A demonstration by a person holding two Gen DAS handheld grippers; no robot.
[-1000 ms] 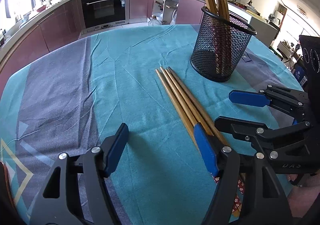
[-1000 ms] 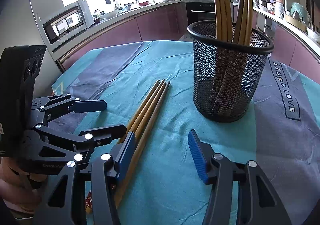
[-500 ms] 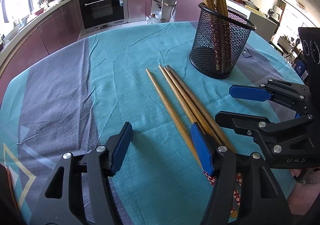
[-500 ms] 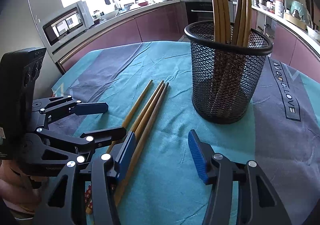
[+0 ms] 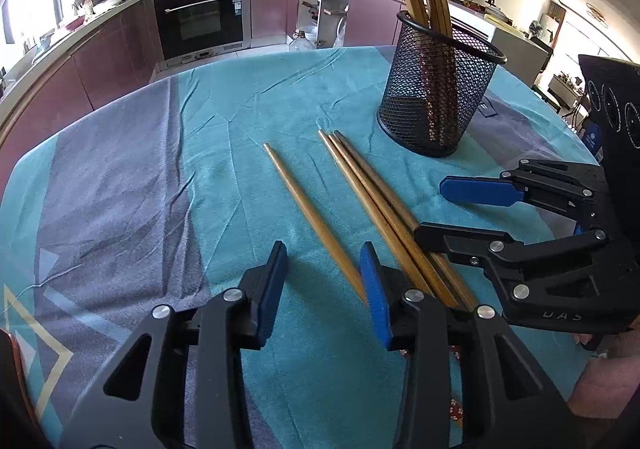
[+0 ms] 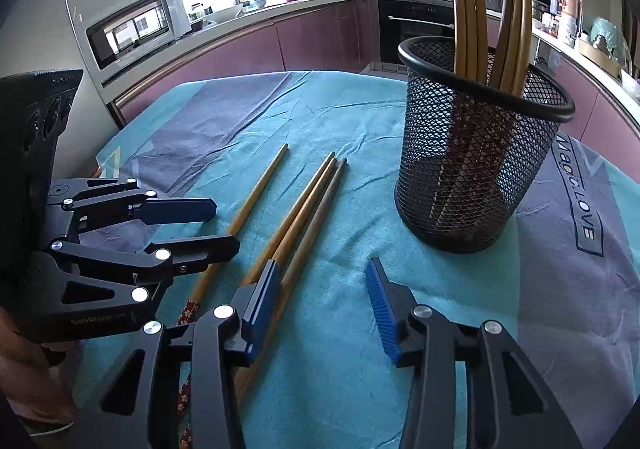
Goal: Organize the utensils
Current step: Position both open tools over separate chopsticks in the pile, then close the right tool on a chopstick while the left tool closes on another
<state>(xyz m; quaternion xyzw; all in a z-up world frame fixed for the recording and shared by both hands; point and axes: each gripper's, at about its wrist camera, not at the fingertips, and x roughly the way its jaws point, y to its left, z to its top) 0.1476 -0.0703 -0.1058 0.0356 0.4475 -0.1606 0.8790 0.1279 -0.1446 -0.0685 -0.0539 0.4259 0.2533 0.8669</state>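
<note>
Grippers work side by side low over the cloth [image 5: 248, 97], angled down at the chopsticks. The left gripper [image 5: 324, 289] is closing around the lone chopstick [image 5: 308, 213], whose thick end lies between its jaws; no pad seems to press it yet. The right gripper [image 6: 324, 301] is closing too, with only cloth in its gap, and the three bunched chopsticks [image 6: 308, 209] pass beside its left jaw. One stick lies apart, likely so it can be picked singly. Four lie loose; about six stand in the single mesh cup [image 6: 480, 177] nearby.
</note>
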